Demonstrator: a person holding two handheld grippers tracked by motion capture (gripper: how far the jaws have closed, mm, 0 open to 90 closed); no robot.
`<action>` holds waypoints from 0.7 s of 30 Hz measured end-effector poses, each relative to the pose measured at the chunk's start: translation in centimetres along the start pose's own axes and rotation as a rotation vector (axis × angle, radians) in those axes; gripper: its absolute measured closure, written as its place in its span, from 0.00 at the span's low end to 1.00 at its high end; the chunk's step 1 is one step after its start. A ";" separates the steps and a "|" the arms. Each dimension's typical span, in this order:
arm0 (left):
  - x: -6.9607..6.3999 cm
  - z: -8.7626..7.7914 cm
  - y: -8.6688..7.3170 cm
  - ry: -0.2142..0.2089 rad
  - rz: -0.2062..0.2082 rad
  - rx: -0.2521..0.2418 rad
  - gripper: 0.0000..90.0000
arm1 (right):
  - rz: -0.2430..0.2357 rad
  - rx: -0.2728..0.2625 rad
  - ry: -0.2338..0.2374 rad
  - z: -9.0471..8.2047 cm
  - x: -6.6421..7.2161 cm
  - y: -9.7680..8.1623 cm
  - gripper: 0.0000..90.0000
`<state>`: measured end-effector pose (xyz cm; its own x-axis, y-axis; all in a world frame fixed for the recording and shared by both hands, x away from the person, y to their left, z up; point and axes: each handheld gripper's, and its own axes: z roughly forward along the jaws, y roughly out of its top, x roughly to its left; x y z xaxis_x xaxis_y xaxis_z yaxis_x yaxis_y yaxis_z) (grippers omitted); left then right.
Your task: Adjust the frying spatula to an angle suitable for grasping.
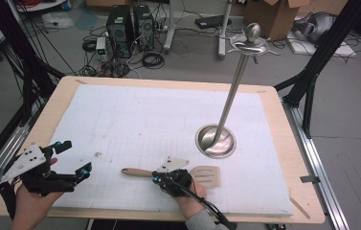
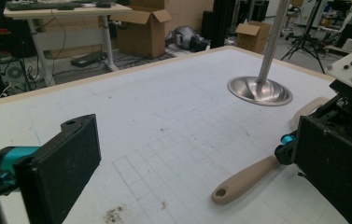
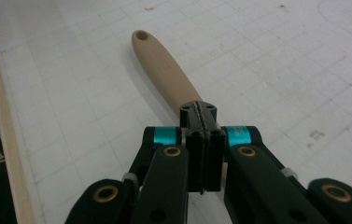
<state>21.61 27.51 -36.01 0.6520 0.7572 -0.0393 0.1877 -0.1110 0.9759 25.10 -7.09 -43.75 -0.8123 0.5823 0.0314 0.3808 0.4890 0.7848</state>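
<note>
Hovering at the table's (image 1: 168, 82) near-left edge, the left gripper (image 1: 75, 160) has its jaws spread, nothing between them. Right of it, a wooden spatula (image 1: 140, 172) lies flat on the gridded white mat (image 1: 144, 115); the right gripper (image 1: 158, 180), jaws pressed together, sits over its handle. No readable writing appears anywhere. Farther right stands a metal post (image 1: 231, 96) on its round base.

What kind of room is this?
Probably a lab or workshop: computer towers and tangled cables sit on the floor, cardboard boxes stand behind, and the table has a gridded white mat.
</note>
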 end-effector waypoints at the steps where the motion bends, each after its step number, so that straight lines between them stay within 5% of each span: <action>1: 0.0 -0.1 0.0 0.001 0.001 0.002 0.02 | 0.004 -0.003 0.008 0.2 0.1 0.0 1.00; 12: 0.2 -0.2 0.0 0.005 -0.004 -0.001 0.02 | -0.062 0.009 0.072 2.7 2.0 0.5 1.00; 21: 0.5 -0.3 -0.1 0.010 -0.010 -0.004 0.02 | -0.099 0.032 0.010 4.4 2.3 1.9 1.00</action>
<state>21.63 28.10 -36.06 0.6430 0.7644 -0.0470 0.1910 -0.1007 0.9764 25.90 -1.97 -44.94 -0.8513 0.5232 -0.0391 0.3118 0.5644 0.7643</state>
